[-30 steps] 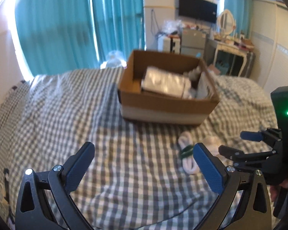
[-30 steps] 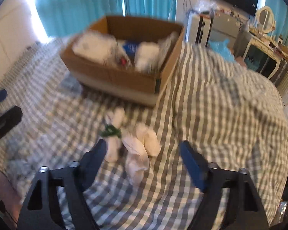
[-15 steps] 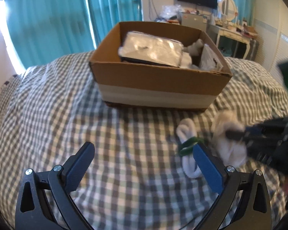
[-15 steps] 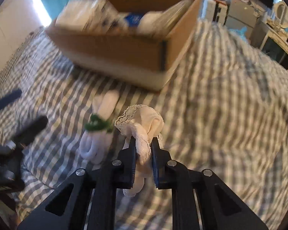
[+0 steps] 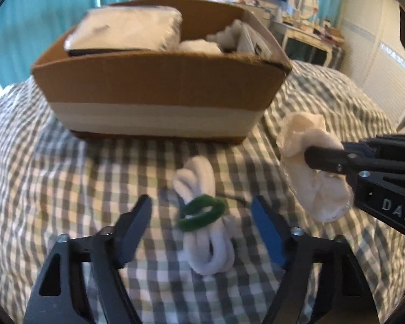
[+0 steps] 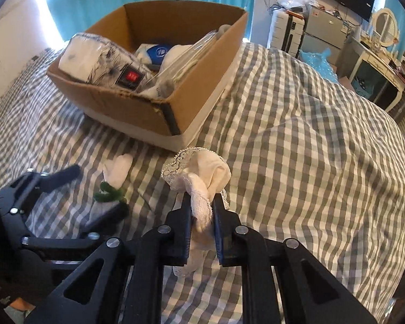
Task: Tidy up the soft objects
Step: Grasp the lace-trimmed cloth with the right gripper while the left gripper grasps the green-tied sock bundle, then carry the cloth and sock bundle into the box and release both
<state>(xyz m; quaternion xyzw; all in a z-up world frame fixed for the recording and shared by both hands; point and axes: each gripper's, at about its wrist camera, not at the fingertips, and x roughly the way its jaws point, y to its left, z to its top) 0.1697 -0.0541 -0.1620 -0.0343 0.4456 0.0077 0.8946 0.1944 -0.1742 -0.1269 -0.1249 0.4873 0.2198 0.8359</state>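
While the right tool (image 6: 201, 210) pinches a cream lace-trimmed sock (image 6: 202, 175) above the checked bedspread (image 6: 310, 148), the grip sits on a narrow gathered fold, with the toe hanging loose beneath the fingers. Judgement: that thin hold could slip during a carry to the cardboard box (image 6: 137, 110), and the trailing end could catch on the box's near rim.

The left tool (image 5: 201, 222) is half spread and its jaws are closing, with the white sock bundle (image 5: 205, 216) lying on the bed between them, not yet touched. A green band (image 5: 201, 212) rings the bundle at its middle. Judgement: if the fingers meet on the band alone, it may slide off and let the socks fall apart; fingers set too low could also gather bedspread fabric with the bundle.

In the left wrist view, the right tool and its sock hang just beside the left tool's right finger (image 5: 267, 232). Judgement: the two tools risk bumping if both move toward the box together.

The box stands on the bed just beyond the bundle and is already well filled: a plastic-wrapped white pack (image 6: 100, 59) occupies its left part, and other white items crowd the right. Free room inside appears limited. Furniture and curtains behind stand well apart.
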